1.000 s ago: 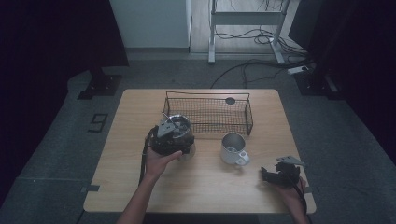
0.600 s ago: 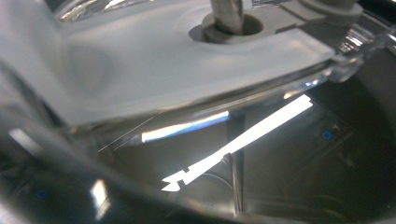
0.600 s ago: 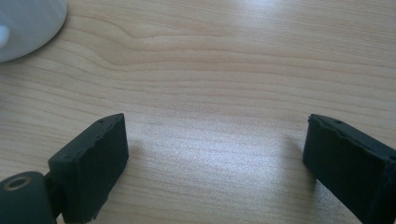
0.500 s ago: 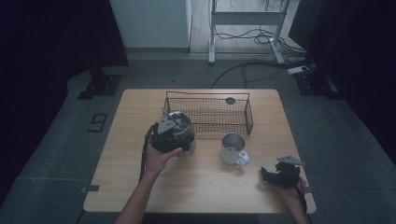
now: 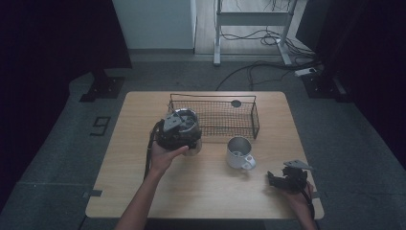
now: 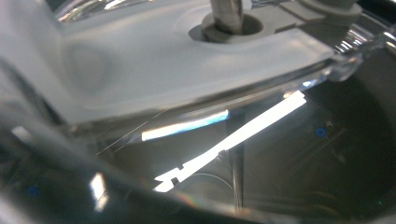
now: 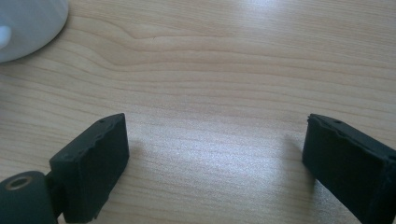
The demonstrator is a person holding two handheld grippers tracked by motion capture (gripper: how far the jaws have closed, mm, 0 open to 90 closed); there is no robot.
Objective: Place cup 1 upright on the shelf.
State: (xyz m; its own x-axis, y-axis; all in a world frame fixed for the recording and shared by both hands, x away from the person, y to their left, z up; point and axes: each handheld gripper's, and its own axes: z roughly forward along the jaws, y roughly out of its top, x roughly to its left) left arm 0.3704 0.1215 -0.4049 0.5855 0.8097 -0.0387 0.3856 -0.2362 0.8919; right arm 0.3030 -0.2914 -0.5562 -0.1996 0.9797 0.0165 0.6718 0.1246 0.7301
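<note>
**Glass lid jar at the basket's left end: go slow**

Near right, the right gripper (image 5: 287, 178) rests on the table (image 5: 201, 191), jaws apart, empty. One white mug (image 5: 238, 152) mid-table. Left gripper (image 5: 176, 132) is pressed against the one clear jar (image 6: 196, 93) beside the one wire basket (image 5: 215, 115); can't tell its jaws. I'd keep it level.

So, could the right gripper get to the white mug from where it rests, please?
Probably yes: the right gripper is open and holds nothing, and only bare table lies between it and the white mug.
</note>
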